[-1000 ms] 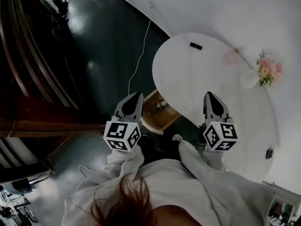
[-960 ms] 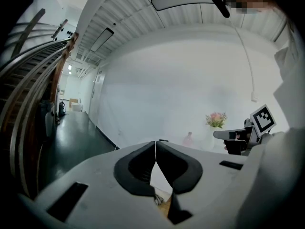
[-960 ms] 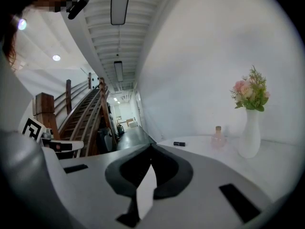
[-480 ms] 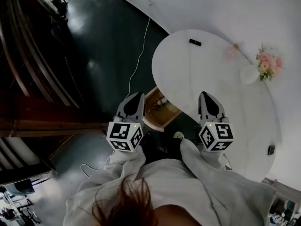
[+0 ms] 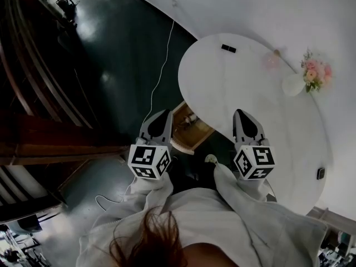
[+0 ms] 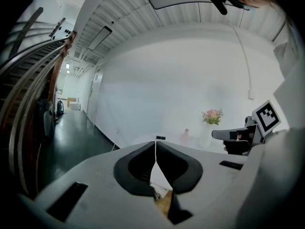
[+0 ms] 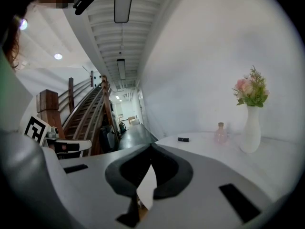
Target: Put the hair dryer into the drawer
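An open wooden drawer (image 5: 192,129) juts out from under the near left edge of the round white table (image 5: 245,88). Small items lie in it, too small to identify. I cannot make out a hair dryer in any view. My left gripper (image 5: 161,115) hangs shut and empty just left of the drawer. My right gripper (image 5: 241,114) is shut and empty over the table's near edge, right of the drawer. In the left gripper view the jaws (image 6: 155,149) meet with nothing between them and the drawer's wood (image 6: 164,203) shows below. The right gripper (image 7: 150,149) looks the same in its own view.
On the table stand a white vase of pink flowers (image 5: 303,81), a small pink bottle (image 5: 272,62) and a small black object (image 5: 228,48). A thin white cable (image 5: 162,71) runs across the dark floor towards the drawer. A wooden staircase (image 5: 33,93) rises at the left.
My right gripper has edged a little to the left. The left gripper has hardly moved. Both stay shut.
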`<state>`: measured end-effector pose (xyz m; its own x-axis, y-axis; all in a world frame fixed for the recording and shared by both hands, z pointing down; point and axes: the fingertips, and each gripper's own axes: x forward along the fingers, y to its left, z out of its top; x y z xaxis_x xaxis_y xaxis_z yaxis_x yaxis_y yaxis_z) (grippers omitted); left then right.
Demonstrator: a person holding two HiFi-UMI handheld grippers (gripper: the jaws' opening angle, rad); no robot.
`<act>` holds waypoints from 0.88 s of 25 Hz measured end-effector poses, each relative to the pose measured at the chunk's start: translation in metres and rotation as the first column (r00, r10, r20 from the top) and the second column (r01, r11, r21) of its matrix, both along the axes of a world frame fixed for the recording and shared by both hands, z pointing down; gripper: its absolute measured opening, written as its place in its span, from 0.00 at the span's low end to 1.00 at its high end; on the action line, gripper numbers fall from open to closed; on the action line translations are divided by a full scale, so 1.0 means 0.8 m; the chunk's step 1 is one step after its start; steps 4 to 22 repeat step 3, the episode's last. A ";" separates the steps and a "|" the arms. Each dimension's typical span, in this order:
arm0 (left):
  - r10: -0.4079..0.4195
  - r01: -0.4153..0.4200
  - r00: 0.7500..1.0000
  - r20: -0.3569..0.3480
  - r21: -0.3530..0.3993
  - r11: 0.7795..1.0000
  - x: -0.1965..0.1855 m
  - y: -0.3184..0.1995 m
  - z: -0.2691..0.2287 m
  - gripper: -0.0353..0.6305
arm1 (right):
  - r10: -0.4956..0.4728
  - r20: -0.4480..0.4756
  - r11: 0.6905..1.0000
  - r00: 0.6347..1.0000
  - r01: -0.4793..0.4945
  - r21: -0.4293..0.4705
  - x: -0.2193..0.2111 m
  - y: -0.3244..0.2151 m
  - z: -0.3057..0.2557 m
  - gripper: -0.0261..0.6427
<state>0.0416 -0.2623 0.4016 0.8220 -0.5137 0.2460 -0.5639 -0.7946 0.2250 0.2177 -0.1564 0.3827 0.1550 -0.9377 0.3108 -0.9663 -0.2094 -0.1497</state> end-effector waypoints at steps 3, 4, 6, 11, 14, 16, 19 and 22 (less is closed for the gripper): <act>0.000 0.000 1.000 -0.003 0.000 1.000 -0.003 0.000 0.000 0.08 | -0.012 -0.008 1.000 1.000 0.012 -0.004 -0.008 -0.002 -0.001 0.11; 0.000 0.000 1.000 -0.003 0.000 1.000 -0.003 0.000 0.000 0.08 | -0.012 -0.008 1.000 1.000 0.012 -0.004 -0.008 -0.002 -0.001 0.11; 0.000 0.000 1.000 -0.003 0.000 1.000 -0.003 0.000 0.000 0.08 | -0.012 -0.008 1.000 1.000 0.012 -0.004 -0.008 -0.002 -0.001 0.11; 0.000 0.000 1.000 -0.003 0.000 1.000 -0.003 0.000 0.000 0.08 | -0.012 -0.008 1.000 1.000 0.012 -0.004 -0.008 -0.002 -0.001 0.11; 0.000 0.000 1.000 -0.003 0.000 1.000 -0.003 0.000 0.000 0.08 | -0.012 -0.008 1.000 1.000 0.012 -0.004 -0.008 -0.002 -0.001 0.11; 0.000 0.000 1.000 -0.003 0.000 1.000 -0.003 0.000 0.000 0.08 | -0.012 -0.008 1.000 1.000 0.012 -0.004 -0.008 -0.002 -0.001 0.11; 0.000 0.000 1.000 -0.003 0.000 1.000 -0.003 0.000 0.000 0.08 | -0.012 -0.008 1.000 1.000 0.012 -0.004 -0.008 -0.002 -0.001 0.11; 0.000 0.000 1.000 -0.003 0.000 1.000 -0.003 0.000 0.000 0.08 | -0.012 -0.008 1.000 1.000 0.012 -0.004 -0.008 -0.002 -0.001 0.11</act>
